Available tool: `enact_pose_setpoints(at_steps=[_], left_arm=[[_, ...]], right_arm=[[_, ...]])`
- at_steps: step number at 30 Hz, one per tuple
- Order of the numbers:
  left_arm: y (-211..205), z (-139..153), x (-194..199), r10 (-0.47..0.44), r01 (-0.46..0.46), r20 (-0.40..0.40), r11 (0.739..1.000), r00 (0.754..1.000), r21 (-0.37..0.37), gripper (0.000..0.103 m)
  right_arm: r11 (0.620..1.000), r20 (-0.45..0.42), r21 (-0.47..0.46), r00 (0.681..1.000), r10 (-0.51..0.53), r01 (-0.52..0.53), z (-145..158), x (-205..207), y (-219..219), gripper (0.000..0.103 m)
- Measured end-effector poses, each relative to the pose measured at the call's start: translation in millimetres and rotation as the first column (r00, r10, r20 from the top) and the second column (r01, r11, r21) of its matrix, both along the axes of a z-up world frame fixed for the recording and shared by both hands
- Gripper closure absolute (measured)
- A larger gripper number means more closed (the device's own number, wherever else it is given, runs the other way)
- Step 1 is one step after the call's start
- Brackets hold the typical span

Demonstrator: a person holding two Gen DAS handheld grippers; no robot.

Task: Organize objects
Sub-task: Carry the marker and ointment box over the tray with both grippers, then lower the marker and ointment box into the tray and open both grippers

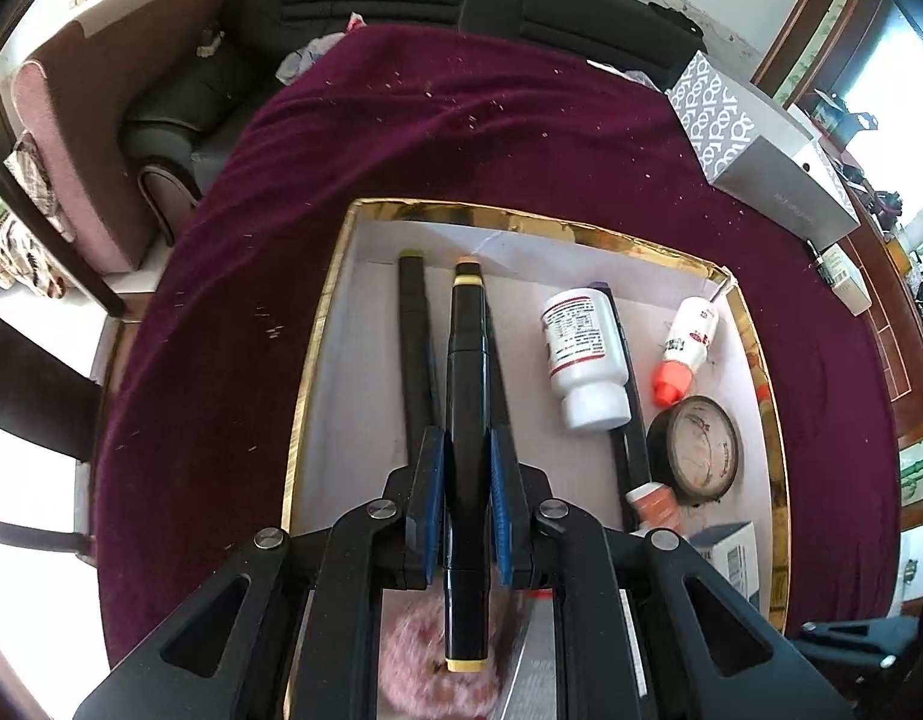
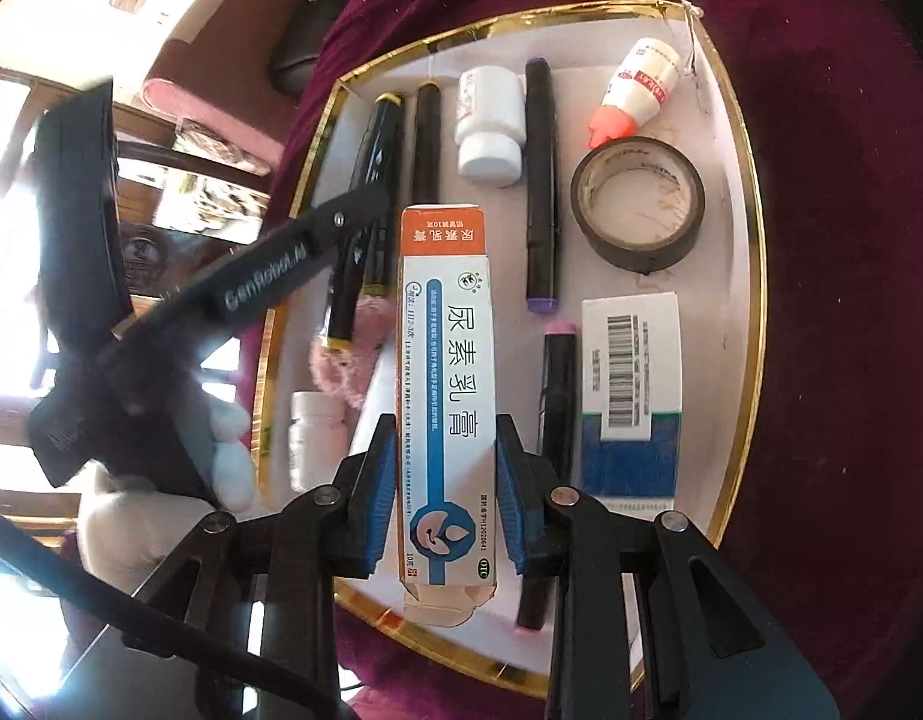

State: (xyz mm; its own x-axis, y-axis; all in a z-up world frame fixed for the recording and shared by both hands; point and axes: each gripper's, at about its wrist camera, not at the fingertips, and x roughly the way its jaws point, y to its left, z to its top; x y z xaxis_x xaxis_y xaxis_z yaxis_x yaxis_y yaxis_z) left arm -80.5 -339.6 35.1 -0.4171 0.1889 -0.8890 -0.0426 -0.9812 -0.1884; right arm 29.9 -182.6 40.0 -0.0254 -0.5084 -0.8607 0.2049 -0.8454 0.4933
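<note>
Markers first: the left gripper (image 1: 467, 504) is closed snugly round a black, yellow-capped marker pen (image 1: 466, 420), a light, stiff, rather slick barrel taken near its middle, its long axis running 6 to 12 o'clock above the gold-rimmed white tray (image 1: 317, 324). The right gripper (image 2: 446, 498) pinches a white-and-orange cardboard ointment box (image 2: 446, 372) on its long sides, low down; it looks light and crushable, its orange end pointing to 12 o'clock over the tray.
</note>
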Motion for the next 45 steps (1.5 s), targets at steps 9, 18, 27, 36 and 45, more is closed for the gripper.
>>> enact_pose_setpoints(at_steps=[9, 18, 27, 36, 45], left_arm=[[15.4, -6.2, -17.2, -0.030, 0.030, 0.011, 0.998, 0.999, 0.053, 0.092], [25.6, -10.0, -28.6, -0.022, 0.021, 0.019, 0.998, 1.000, 0.058, 0.092], [10.8, -10.2, -13.6, 0.041, -0.041, 0.052, 0.999, 0.998, -0.002, 0.091], [2.8, -11.4, -2.1, 0.099, -0.102, 0.052, 0.994, 0.994, 0.043, 0.088], [15.7, 17.3, 16.5, 0.144, -0.144, 0.010, 0.989, 0.989, 0.039, 0.071]], right_arm=[[0.999, 0.032, 0.035, 0.999, -0.003, 0.002, -22.4, -3.4, -8.7, 0.075], [0.998, 0.026, 0.056, 1.000, 0.011, -0.013, -27.4, -6.1, -18.9, 0.075], [0.996, 0.041, 0.057, 0.997, 0.060, -0.062, -28.9, -1.7, -31.8, 0.075], [0.995, 0.036, 0.063, 0.996, 0.078, -0.080, -25.5, 0.5, -36.8, 0.068], [0.996, -0.029, -0.010, 0.996, 0.088, -0.088, 1.7, 1.1, -18.4, 0.057]])
